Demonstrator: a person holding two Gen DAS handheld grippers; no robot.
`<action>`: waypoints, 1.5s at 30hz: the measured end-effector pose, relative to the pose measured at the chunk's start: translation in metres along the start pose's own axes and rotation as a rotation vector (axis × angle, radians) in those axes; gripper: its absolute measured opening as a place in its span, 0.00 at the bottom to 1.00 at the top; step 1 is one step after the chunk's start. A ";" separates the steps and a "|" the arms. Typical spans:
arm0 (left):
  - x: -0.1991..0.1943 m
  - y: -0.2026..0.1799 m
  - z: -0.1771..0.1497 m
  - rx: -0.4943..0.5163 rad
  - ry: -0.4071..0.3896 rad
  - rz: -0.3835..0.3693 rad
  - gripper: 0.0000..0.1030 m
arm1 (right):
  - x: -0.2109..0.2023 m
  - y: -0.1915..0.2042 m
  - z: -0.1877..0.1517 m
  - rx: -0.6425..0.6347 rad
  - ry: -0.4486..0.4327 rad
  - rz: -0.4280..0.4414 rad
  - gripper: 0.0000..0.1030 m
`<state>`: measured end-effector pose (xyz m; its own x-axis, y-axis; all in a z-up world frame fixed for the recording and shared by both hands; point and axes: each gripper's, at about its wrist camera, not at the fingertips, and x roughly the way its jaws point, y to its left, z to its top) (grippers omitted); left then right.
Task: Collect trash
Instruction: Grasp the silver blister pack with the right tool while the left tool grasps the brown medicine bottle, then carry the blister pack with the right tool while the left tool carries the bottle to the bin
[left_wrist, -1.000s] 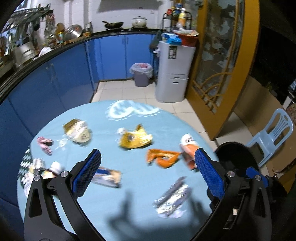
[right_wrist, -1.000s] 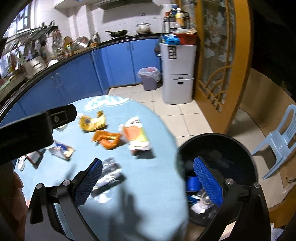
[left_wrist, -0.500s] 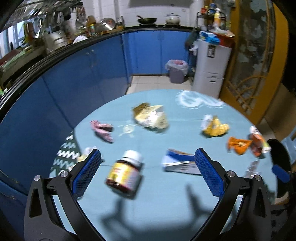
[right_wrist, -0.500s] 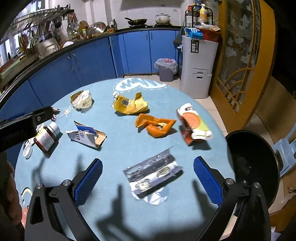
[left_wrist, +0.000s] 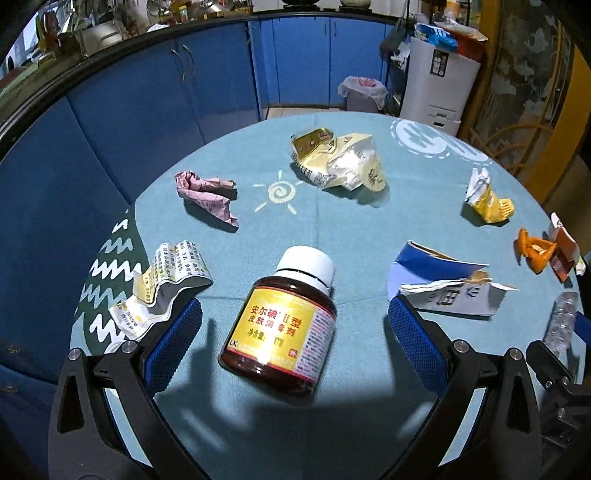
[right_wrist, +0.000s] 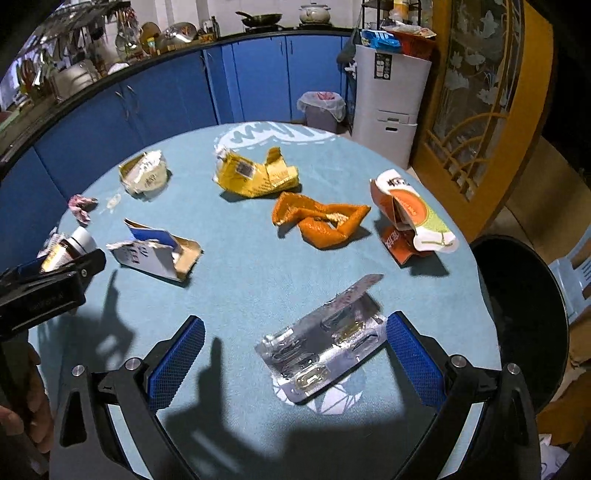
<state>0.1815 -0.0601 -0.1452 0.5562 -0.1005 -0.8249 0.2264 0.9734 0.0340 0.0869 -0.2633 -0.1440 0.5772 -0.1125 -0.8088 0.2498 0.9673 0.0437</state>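
Brown bottle (left_wrist: 282, 321) on its side betw. wide-apart L tongs (left_wrist: 295, 343), long axis straight ahead, cap away. R tongs (right_wrist: 293, 363) also apart, empty, astride blister pack (right_wrist: 325, 354).

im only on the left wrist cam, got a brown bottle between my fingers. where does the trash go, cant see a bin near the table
Observer: A black bin stands at the table's right edge, beside the orange and white carton.
Operator: what is the right gripper over
Observer: The right gripper is open around a silver blister pack lying flat.
Operator: that orange thing at my right edge, what is it
Observer: It looks like orange peel, lying between the yellow wrapper and the carton.
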 end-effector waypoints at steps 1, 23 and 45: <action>0.001 0.000 0.000 -0.001 0.003 -0.003 0.96 | 0.000 0.000 -0.001 0.002 -0.006 0.002 0.93; -0.025 -0.009 -0.002 -0.012 -0.034 -0.048 0.45 | -0.027 -0.005 -0.011 -0.011 -0.080 0.081 0.24; -0.053 -0.124 0.018 0.125 -0.082 -0.133 0.45 | -0.056 -0.081 -0.012 0.093 -0.153 0.051 0.24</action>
<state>0.1386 -0.1787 -0.0958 0.5766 -0.2481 -0.7784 0.3968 0.9179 0.0014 0.0253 -0.3327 -0.1096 0.7008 -0.1042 -0.7057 0.2843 0.9481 0.1423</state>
